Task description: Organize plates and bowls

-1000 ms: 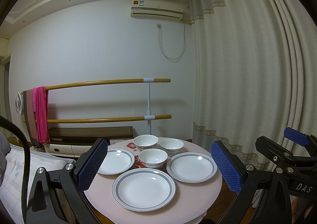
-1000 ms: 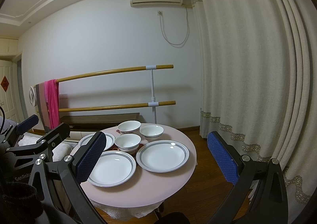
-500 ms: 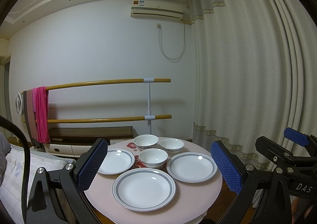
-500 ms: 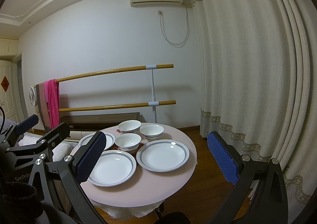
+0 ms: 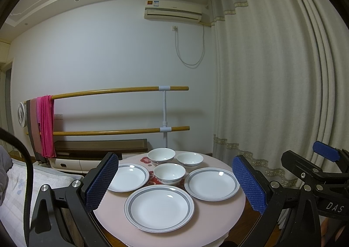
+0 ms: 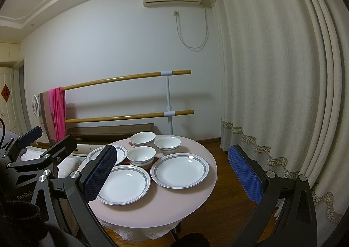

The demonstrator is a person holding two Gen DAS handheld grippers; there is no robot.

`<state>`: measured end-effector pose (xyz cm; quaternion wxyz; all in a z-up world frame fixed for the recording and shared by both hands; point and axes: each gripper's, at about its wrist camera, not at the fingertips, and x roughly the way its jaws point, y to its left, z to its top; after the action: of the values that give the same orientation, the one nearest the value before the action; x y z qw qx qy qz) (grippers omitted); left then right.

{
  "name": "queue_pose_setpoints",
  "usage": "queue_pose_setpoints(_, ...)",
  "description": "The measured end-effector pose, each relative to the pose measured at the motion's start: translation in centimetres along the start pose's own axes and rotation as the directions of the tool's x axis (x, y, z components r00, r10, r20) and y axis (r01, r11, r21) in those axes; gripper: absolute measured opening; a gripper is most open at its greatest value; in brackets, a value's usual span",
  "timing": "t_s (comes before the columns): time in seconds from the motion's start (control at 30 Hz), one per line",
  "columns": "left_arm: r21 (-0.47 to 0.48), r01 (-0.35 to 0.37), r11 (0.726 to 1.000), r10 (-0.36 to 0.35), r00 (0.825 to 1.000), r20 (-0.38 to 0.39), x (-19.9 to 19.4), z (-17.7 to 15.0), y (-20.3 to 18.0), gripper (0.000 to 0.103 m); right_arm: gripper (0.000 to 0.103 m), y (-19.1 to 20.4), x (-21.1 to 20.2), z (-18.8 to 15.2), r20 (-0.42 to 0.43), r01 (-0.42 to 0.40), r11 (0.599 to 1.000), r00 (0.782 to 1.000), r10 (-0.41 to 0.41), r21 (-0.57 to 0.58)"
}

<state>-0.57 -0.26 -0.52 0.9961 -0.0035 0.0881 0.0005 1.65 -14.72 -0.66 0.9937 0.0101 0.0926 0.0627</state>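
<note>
three plates (image 5: 159,207) and three bowls (image 5: 169,173) are sitting on the round pink table (image 5: 218,220); the bowls are clustering at its far side. the left gripper (image 5: 174,183) and right gripper (image 6: 172,175) are hovering before the table, fingers spread wide, gripping nothing.

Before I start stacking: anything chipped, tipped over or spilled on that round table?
Nothing stands out. Three plates lie flat and three bowls stand upright on the pink table, all looking empty and whole. Both tongs are open, holding nothing.
</note>
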Motion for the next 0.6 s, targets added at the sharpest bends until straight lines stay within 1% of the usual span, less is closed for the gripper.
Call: queue_pose_setpoints(0.6, 0.001, -0.001, 1.000, 0.001, 1.000, -0.005, 0.05, -0.12, 0.05, 0.102, 0.103, 0.14, 0.26, -0.34, -0.006, -0.002, 1.000, 1.000, 0.002, 0.002)
